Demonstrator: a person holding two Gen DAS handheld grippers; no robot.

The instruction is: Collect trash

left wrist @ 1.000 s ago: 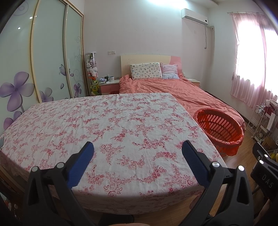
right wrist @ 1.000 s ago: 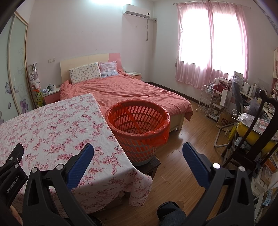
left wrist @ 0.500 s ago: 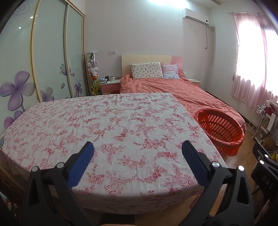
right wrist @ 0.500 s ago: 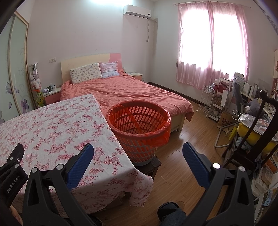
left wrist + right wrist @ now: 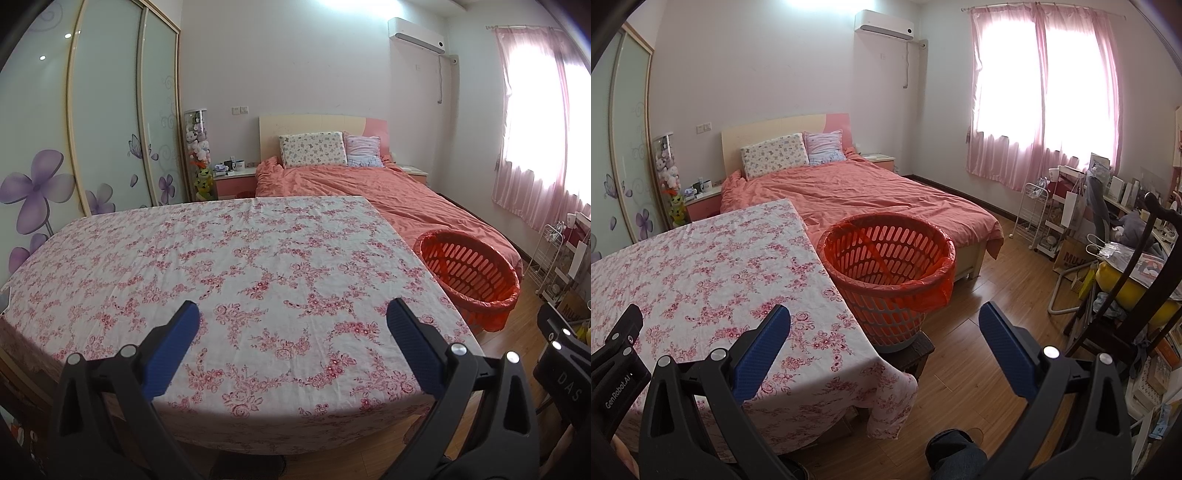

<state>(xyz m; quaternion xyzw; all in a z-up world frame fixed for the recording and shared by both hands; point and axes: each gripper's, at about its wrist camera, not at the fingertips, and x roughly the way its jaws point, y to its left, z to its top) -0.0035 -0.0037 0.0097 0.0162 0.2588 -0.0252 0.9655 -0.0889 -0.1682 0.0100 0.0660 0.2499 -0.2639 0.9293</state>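
Here both claws gape at table edge (image 5: 295, 413).

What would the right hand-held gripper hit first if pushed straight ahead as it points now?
Most likely the orange basket, which sits near the middle between the open right hand-held gripper fingers. Depth is unclear; it might pass low and meet the stool under it.

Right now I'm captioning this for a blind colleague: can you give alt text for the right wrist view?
The open right gripper hangs over the corner of a table with a pink floral cloth, its blue-padded fingers holding nothing. Beside the table, an orange basket lined with a red bag stands on a dark stool, with a bed with a salmon cover behind.
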